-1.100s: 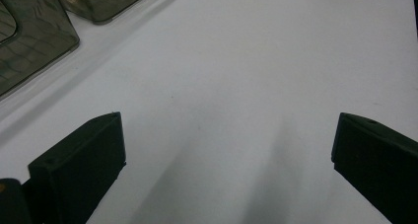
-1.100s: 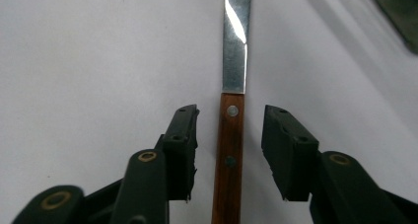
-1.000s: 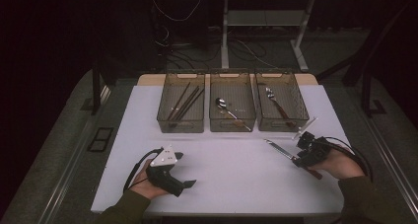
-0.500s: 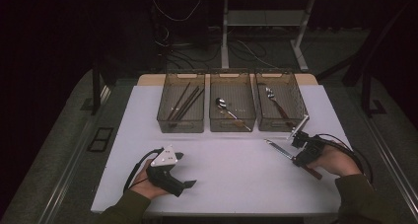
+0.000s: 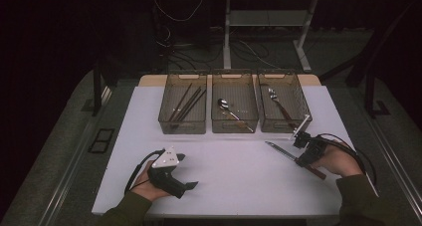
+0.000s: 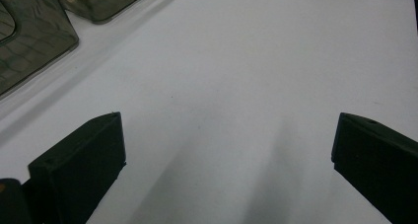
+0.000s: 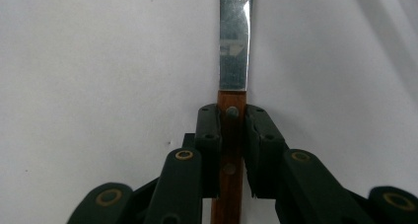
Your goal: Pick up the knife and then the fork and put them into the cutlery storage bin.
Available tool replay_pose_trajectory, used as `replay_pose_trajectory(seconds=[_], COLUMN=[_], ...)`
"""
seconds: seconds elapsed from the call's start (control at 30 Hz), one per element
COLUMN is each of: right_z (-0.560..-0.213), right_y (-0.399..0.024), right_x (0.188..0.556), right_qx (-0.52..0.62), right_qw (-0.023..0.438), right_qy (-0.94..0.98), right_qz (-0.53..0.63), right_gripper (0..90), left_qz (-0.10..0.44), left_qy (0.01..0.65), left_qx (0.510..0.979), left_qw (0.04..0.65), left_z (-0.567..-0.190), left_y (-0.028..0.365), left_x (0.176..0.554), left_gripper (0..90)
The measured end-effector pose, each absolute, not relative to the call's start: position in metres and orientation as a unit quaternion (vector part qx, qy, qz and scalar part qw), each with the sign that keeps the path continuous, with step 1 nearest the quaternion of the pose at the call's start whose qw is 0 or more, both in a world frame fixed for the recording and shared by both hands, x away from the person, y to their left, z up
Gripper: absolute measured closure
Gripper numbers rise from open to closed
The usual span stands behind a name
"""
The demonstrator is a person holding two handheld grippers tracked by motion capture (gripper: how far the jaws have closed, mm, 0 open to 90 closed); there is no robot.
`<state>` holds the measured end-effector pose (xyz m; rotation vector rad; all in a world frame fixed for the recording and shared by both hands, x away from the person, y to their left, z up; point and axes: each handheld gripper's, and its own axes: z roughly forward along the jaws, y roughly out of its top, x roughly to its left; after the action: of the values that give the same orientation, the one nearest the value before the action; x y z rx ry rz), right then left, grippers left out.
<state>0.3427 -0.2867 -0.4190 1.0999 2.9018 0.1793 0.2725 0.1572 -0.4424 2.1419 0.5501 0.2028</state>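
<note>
Knife (image 7: 231,135), low centre of the right gripper view: right gripper (image 7: 231,150) has just been closing onto its wooden handle; thin, near-blade hold, so it may pivot or slip when lifted.

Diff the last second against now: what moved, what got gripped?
The right gripper has just been closing its jaws and now clamps the knife by its wooden handle; the hand barely shifted. The left gripper stayed open on the table; the three bins and their cutlery are unchanged.
</note>
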Motion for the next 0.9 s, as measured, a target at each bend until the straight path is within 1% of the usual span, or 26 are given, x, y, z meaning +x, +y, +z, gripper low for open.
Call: replay_pose_trajectory(seconds=[0.07, 0.2, 0.43, 0.67, 0.9], right_z=[-0.418, -0.414, -0.404, -0.397, -0.391], right_y=[-0.29, -0.296, -0.306, -0.317, -0.329], right_x=[0.342, 0.34, 0.336, 0.331, 0.329], right_qx=[0.355, 0.357, 0.356, 0.359, 0.372], right_qw=[0.014, 0.022, 0.049, 0.053, 0.067], right_qy=[0.932, 0.929, 0.922, 0.911, 0.892], right_qz=[0.069, 0.092, 0.143, 0.195, 0.248], right_gripper=[77.8, 77.8, 77.8, 77.8, 77.8], left_qz=[0.082, 0.082, 0.083, 0.083, 0.083], left_qy=[0.222, 0.222, 0.222, 0.222, 0.223], left_qx=[0.864, 0.864, 0.864, 0.863, 0.863], left_qw=[0.444, 0.444, 0.445, 0.446, 0.446], left_z=[-0.442, -0.442, -0.442, -0.442, -0.442], left_y=[0.157, 0.157, 0.157, 0.158, 0.157], left_x=[0.272, 0.272, 0.272, 0.272, 0.272], left_gripper=[0.0, 0.0, 0.0, 0.0, 0.0])
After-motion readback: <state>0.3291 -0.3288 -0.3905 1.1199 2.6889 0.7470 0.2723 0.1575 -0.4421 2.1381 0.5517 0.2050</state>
